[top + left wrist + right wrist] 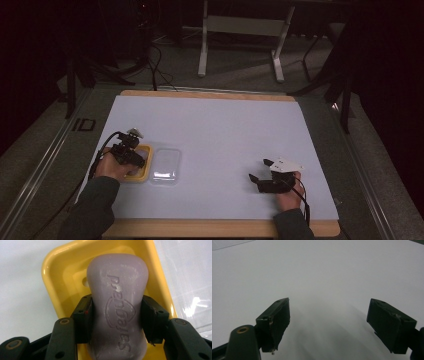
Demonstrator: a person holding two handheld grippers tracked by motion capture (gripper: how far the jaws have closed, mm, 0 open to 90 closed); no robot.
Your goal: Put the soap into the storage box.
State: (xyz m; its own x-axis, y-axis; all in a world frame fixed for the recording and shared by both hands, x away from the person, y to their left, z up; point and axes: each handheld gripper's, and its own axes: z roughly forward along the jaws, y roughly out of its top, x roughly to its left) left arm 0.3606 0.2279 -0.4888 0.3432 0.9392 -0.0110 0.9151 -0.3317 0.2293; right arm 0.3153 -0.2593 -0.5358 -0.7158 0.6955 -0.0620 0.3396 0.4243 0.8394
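Gripping the pale purple bar of soap (pixel 117 307) across its narrow waist, the left tool (pixel 117 315) has both black pads pressed against the bar's long sides, so it is clenched on the soap. The bar lies in the yellow plastic soap dish (pixel 53 277), its rounded far end pointing toward the dish's far rim, its embossed brand lettering facing up. In the high view the left tool (pixel 129 152) sits over that dish (pixel 145 165), and a clear plastic lid (pixel 166 164) lies flat on the white worktop (pixel 220 135) just beside the dish, on the side toward the right tool.

The right tool (pixel 260 172) rests well apart from the dish, near the worktop's near edge, held low. Its own view shows the two pads (pixel 275 320) spread wide with bare white surface between them: released, grasping nothing.

As for handling, the soap is probably a stiff, fairly dense block with a smooth, waxy skin, likely slippery and more so if damp. Its curved sides narrow at the middle, so the waist is the sensible place to hold; a grip nearer either bulging end could squeeze the bar out. The surface looks scuffed, and hard pads may dent it. The dish seems light and may shift or lift along with the bar.
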